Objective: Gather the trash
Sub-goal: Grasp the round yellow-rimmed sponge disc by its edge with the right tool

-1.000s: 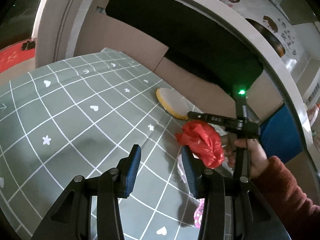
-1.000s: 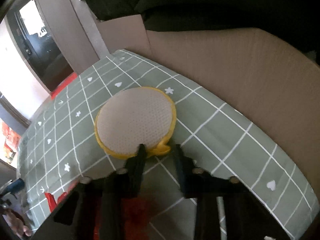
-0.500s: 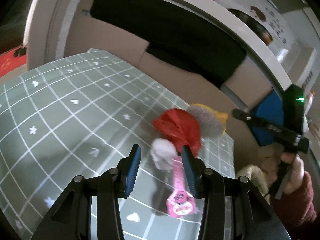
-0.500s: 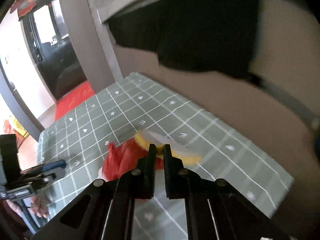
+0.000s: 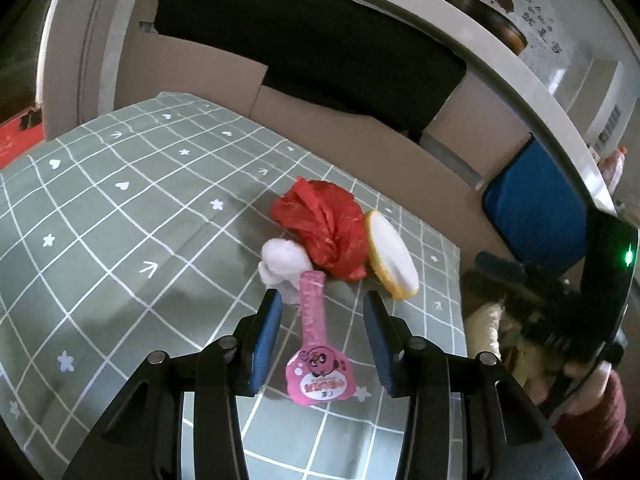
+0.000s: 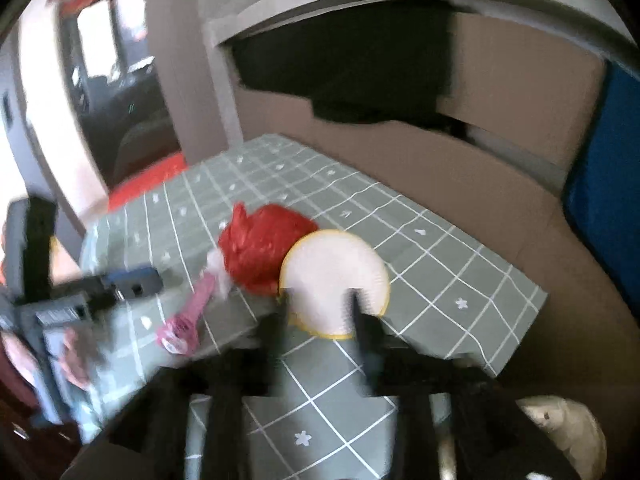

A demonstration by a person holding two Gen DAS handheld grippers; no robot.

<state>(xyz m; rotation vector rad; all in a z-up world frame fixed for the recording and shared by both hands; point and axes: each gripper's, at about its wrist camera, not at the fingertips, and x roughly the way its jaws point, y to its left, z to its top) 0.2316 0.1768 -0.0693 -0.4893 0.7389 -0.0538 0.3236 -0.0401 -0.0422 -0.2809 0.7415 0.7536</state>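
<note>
A crumpled red plastic bag [image 5: 324, 228] lies on the green checked tablecloth [image 5: 120, 208], with a white tissue wad [image 5: 282, 262], a pink wrapper [image 5: 318, 356] and a round yellow-rimmed white pad [image 5: 392, 258] leaning on it. My left gripper [image 5: 322, 328] is open, its blue pads either side of the pink wrapper. In the right wrist view my right gripper [image 6: 320, 304] is open and empty, just in front of the pad [image 6: 336, 276], beside the red bag [image 6: 260, 252]. The pink wrapper [image 6: 184, 328] and my left gripper's fingers [image 6: 132, 284] show at left.
Cardboard sheets [image 5: 360, 140] and a dark cloth [image 5: 304, 48] stand behind the table. A blue panel [image 5: 536, 208] is at the right. The table's right edge [image 6: 516, 328] is close to the pad. A red mat [image 6: 148, 184] lies on the floor beyond.
My right gripper opened and let go of the pad, which now rests against the red bag, then pulled back. My left gripper moved forward over the pink wrapper.
</note>
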